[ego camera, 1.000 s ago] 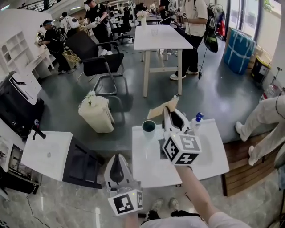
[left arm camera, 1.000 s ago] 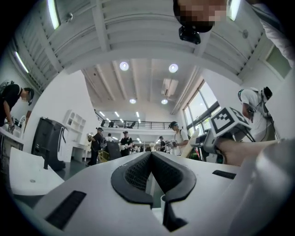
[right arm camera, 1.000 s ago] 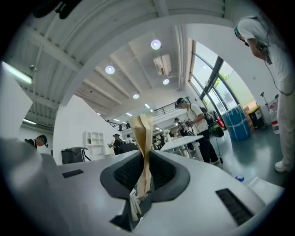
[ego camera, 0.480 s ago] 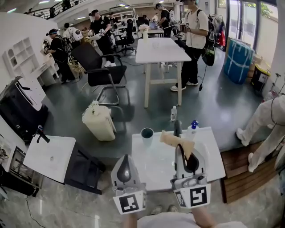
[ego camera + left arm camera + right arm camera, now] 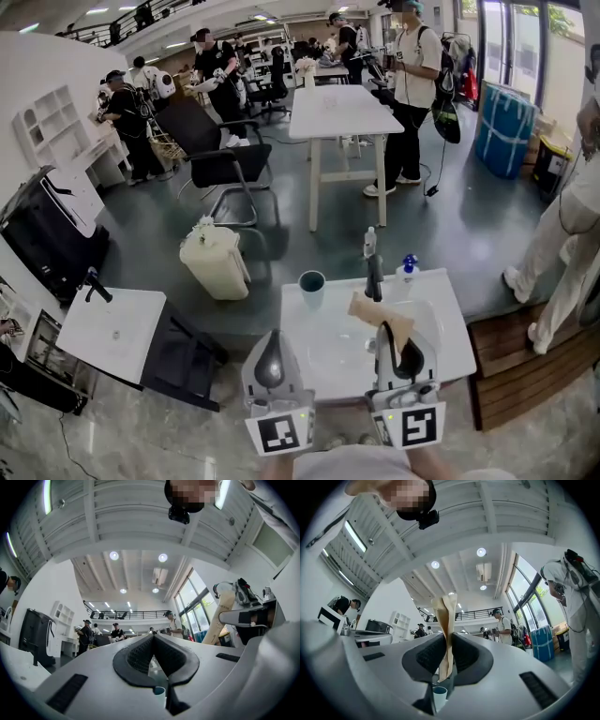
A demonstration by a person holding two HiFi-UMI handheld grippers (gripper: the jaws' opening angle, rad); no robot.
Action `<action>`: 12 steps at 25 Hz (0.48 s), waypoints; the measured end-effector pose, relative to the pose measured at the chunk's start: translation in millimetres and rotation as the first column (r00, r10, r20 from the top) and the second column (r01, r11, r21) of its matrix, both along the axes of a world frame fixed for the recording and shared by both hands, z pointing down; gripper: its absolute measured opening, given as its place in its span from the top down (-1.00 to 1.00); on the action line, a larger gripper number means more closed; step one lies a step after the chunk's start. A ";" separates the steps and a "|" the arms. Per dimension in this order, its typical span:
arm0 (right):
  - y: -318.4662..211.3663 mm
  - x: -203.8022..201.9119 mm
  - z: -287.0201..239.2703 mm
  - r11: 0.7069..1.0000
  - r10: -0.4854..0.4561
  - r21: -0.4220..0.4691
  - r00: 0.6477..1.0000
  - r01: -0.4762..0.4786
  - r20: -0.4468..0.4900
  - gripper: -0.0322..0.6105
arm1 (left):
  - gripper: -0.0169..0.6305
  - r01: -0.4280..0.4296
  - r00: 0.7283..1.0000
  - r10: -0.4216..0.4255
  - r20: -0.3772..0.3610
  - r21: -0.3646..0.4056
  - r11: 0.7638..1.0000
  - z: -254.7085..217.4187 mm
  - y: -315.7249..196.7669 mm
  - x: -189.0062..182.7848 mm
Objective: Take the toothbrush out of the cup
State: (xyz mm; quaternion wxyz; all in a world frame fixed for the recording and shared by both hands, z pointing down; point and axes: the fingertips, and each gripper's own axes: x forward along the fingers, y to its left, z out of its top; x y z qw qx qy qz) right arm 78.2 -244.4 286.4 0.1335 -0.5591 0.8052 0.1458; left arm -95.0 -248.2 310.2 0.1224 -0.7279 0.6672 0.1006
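A teal-rimmed cup (image 5: 311, 281) stands at the far left of the white counter (image 5: 450, 347); it also shows low in the left gripper view as cup (image 5: 159, 691) and in the right gripper view as cup (image 5: 439, 695). My right gripper (image 5: 397, 334) hovers over the counter's near edge, shut on a flat tan paper-like packet (image 5: 379, 313) that sticks up past the pads, packet (image 5: 446, 620). What the packet holds is hidden. My left gripper (image 5: 270, 337) is beside it at the counter's near left corner, shut and empty, left gripper (image 5: 153, 641).
A dark upright faucet-like piece (image 5: 373, 277) and a blue-capped bottle (image 5: 407, 267) stand at the counter's far edge. A beige bin (image 5: 217, 262) sits on the floor beyond, a small white table (image 5: 112, 333) at the left, a wooden platform (image 5: 511, 375) at the right. People stand further off.
My right gripper has pulled back from the far side of the counter to its near edge, carrying the tan packet and rolling upright. The left gripper drifted slightly right and up.
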 end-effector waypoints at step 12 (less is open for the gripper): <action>-1.6 -6.8 -3.1 1.000 -0.022 0.009 1.000 0.022 -0.006 0.79 | 0.90 0.005 1.000 -0.005 -0.001 0.008 1.000 -5.3 5.7 1.8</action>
